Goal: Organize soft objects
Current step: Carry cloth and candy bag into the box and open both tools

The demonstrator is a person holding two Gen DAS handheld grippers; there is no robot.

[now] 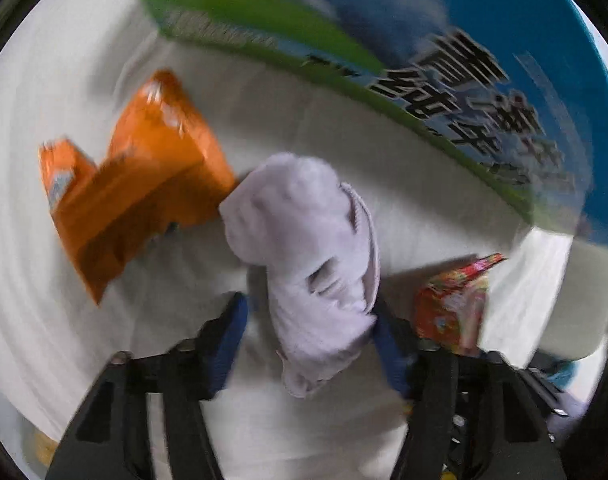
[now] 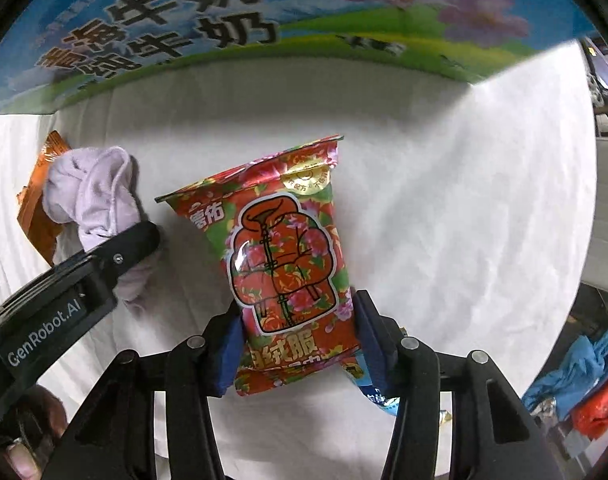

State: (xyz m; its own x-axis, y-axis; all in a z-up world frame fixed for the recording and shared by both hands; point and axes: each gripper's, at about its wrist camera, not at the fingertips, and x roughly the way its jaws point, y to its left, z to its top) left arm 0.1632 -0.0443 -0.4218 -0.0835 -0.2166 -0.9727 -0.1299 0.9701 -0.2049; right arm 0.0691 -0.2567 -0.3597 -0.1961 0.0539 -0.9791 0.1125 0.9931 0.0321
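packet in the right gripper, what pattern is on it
Red and green floral print with a padded-jacket drawing on the packet, held by the right gripper; clearest in the right wrist view.

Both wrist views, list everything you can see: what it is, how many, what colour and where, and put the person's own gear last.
cloth: one, pale lilac, bunched on the white sheet between the left gripper's fingers
orange packets: two, orange, overlapping on the sheet beside the cloth
flowered packet: one, red and green with a jacket picture, between the right gripper's fingers
milk box: one, blue and green with black writing, along the far edge of the sheet
white sheet: one, white, under everything
blue and red bundle: count unclear, at the right view's lower right edge
left gripper: black, blue pads, shut on the cloth
right gripper: black, blue pads, shut on the flowered packet
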